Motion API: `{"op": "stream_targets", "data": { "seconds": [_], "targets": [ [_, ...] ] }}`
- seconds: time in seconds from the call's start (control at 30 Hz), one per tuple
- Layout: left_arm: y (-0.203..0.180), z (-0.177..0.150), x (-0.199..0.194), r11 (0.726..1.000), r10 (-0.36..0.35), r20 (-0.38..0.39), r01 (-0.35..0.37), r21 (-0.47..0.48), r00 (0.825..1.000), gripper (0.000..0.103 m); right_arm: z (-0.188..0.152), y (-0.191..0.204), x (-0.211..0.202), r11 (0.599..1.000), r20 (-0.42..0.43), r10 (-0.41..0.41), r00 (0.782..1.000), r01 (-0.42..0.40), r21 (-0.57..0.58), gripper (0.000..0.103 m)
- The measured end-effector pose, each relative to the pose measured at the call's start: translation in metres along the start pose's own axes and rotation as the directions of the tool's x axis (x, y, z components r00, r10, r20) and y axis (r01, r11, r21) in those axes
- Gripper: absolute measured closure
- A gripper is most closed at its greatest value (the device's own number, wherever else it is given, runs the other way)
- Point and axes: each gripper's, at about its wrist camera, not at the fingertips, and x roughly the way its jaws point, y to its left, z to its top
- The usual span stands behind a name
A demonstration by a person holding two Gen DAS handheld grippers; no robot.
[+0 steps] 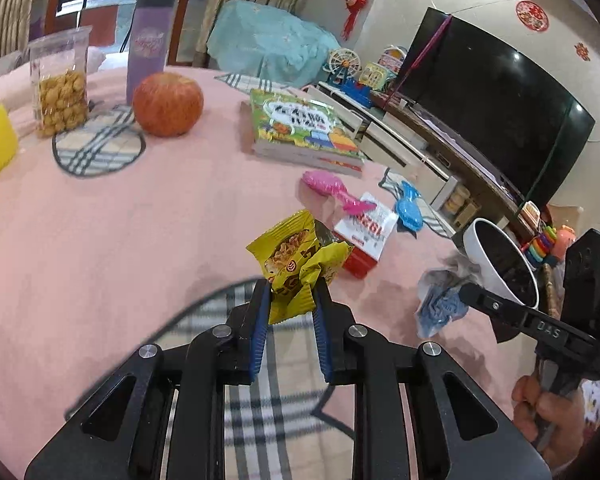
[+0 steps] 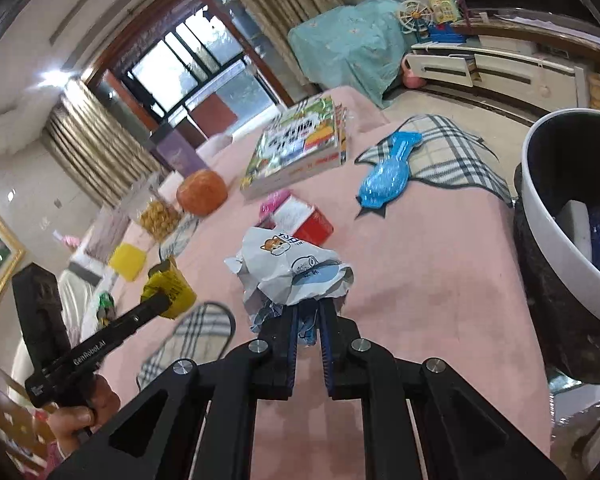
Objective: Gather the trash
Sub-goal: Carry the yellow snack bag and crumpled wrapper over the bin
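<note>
Left wrist view shows the left tool (image 1: 291,300) clamped on a yellow snack wrapper (image 1: 296,264), lifted above the pink worktop (image 1: 100,240). The right tool (image 2: 309,316) is clamped on a crumpled white wrapper (image 2: 290,268), near the white bin (image 2: 548,248) at the right.

Yellow snack wrapper (image 1: 296,264), crumpled and torn open, printed with a noodle-like snack, pinched at its lower edge and lifted above the pink tablecloth. White-and-blue crumpled wrapper (image 2: 290,274) with cartoon animal print, likewise pinched and raised, near white-rimmed bin (image 2: 540,216), apparently holding trash.
</note>
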Motion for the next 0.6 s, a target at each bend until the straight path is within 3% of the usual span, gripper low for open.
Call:
{"op": "stream_targets", "data": {
  "seconds": [0.07,0.13,0.2,0.3,0.47,0.5,0.53,0.6],
  "targets": [
    [0.001,-0.005,0.005,1.0,-0.002,-0.019,0.001,-0.011,1.0,0.083,-0.001,0.001,0.004,0.999,-0.004,-0.042,0.999,0.042,-0.012,0.081],
    [0.001,-0.011,0.009,1.0,-0.014,-0.04,0.013,-0.027,0.999,0.083,-0.001,-0.002,0.009,0.999,0.001,-0.048,0.999,0.048,0.014,0.054],
    [0.0,-0.016,0.008,0.999,-0.021,-0.046,0.02,-0.034,0.999,0.083,-0.002,-0.004,0.012,0.999,0.016,-0.043,0.999,0.043,0.031,0.049],
    [-0.005,-0.021,0.006,0.999,-0.024,-0.046,0.023,-0.029,0.999,0.083,-0.001,-0.006,0.023,0.994,0.027,-0.103,0.994,0.102,0.042,0.039],
    [-0.014,-0.027,0.003,0.999,-0.035,-0.05,0.034,-0.013,0.998,0.083,-0.003,-0.01,0.03,0.988,0.038,-0.146,0.989,0.144,0.052,0.04],
    [-0.015,-0.027,0.003,0.999,-0.037,-0.051,0.037,-0.01,0.998,0.083,-0.005,-0.01,0.03,0.988,0.035,-0.15,0.988,0.148,0.038,0.044],
    [-0.02,-0.028,0.002,0.999,-0.04,-0.053,0.04,-0.001,0.998,0.083,-0.006,-0.009,0.028,0.988,0.034,-0.15,0.988,0.149,0.029,0.056],
    [-0.025,-0.029,0.003,0.999,-0.048,-0.055,0.049,0.009,0.997,0.083,-0.008,-0.01,0.021,0.99,0.036,-0.138,0.99,0.137,0.018,0.066]
  ]
}}
